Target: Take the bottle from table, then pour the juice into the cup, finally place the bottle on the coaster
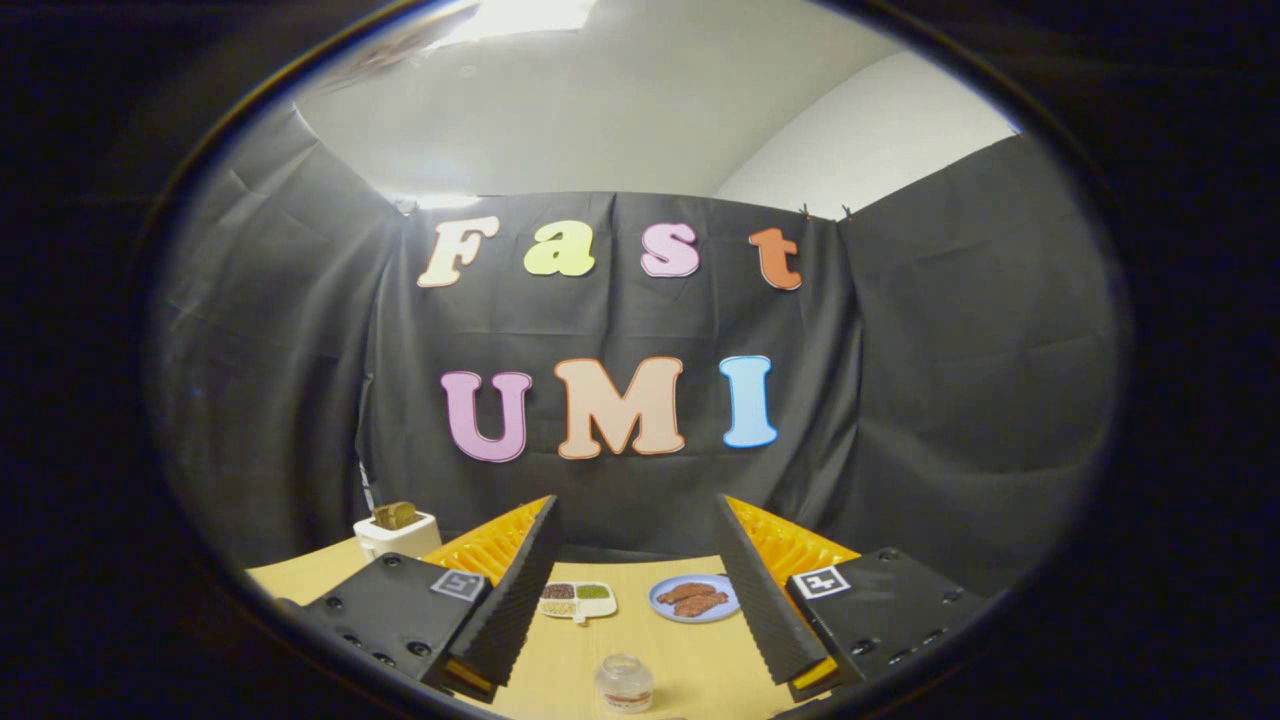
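The tongs (635,585) gape wide and empty above the tabletop (690,660), the bottle (624,683) between their fingers, a plate (695,598) and tray (577,599) beyond.

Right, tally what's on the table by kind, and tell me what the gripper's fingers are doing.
Toaster: 1
Divided tray of foods: 1
Blue plate of food: 1
Clear bottle: 1
Total: 4
Gripper: fingers open, bottle between them near the tips, untouched.
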A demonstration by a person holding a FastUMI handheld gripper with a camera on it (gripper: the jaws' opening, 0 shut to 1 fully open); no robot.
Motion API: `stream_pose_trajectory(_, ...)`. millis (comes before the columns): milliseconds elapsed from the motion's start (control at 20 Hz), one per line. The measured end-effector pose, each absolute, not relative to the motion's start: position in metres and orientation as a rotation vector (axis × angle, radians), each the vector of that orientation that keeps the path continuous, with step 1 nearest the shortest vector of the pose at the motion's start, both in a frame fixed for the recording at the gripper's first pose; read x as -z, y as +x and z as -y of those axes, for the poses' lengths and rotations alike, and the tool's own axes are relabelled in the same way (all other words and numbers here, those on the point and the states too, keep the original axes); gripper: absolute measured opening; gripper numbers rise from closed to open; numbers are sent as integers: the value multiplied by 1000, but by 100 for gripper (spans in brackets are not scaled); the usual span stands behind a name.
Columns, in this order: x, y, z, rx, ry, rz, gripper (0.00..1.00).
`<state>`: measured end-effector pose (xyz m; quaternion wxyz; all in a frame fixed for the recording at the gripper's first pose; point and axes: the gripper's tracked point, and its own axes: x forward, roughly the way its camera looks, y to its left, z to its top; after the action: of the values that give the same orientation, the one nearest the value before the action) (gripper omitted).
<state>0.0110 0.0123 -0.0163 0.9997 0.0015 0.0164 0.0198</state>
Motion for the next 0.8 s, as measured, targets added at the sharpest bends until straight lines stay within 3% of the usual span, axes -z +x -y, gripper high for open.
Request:
stream_pose_trajectory(400,75,5,-27,-71,12,-136,95)
stream_pose_trajectory(800,196,1,-12,-28,48,-344,95)
